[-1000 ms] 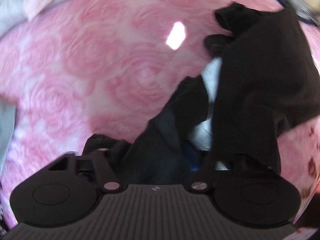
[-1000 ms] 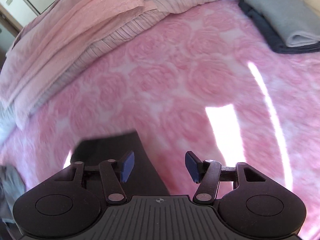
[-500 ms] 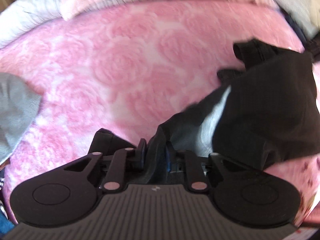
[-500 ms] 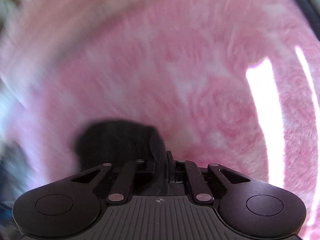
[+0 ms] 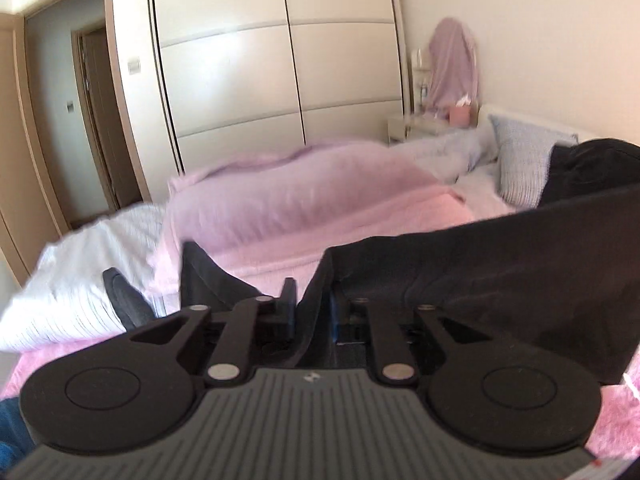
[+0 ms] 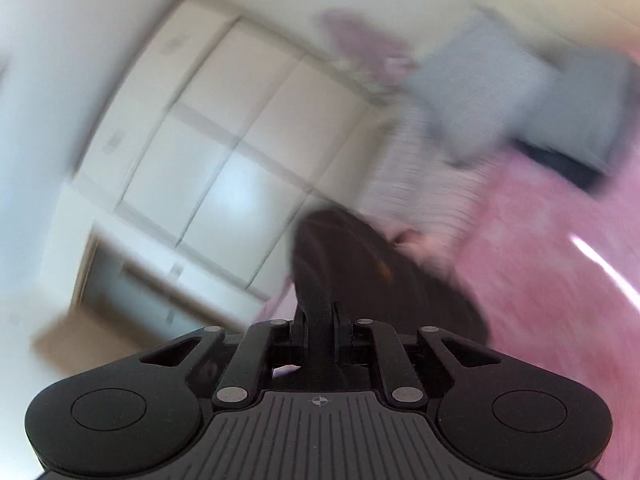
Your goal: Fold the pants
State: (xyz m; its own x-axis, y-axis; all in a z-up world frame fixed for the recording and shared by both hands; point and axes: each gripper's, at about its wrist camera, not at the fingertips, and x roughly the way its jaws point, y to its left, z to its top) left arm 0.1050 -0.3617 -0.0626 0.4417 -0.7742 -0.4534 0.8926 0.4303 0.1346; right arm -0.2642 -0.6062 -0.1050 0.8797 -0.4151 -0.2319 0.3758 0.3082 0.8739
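Two claws are showing, one per view: the left claw (image 5: 312,308) and the right claw (image 6: 318,330), each pinching dark cloth while its jaws are easing apart. One pair of black pants (image 5: 500,264) is hanging above the bed (image 5: 400,236). One blue-grey pillow (image 5: 524,168) is lying at the head of the bed. Beyond the bed, one wardrobe (image 5: 256,80) is standing, and one pink box (image 5: 460,114) is sitting beside it.

Bed (image 5: 360,256) (pink rose blanket (image 6: 560,300)) with pillows (image 5: 520,168), crumpled duvet (image 5: 72,280).
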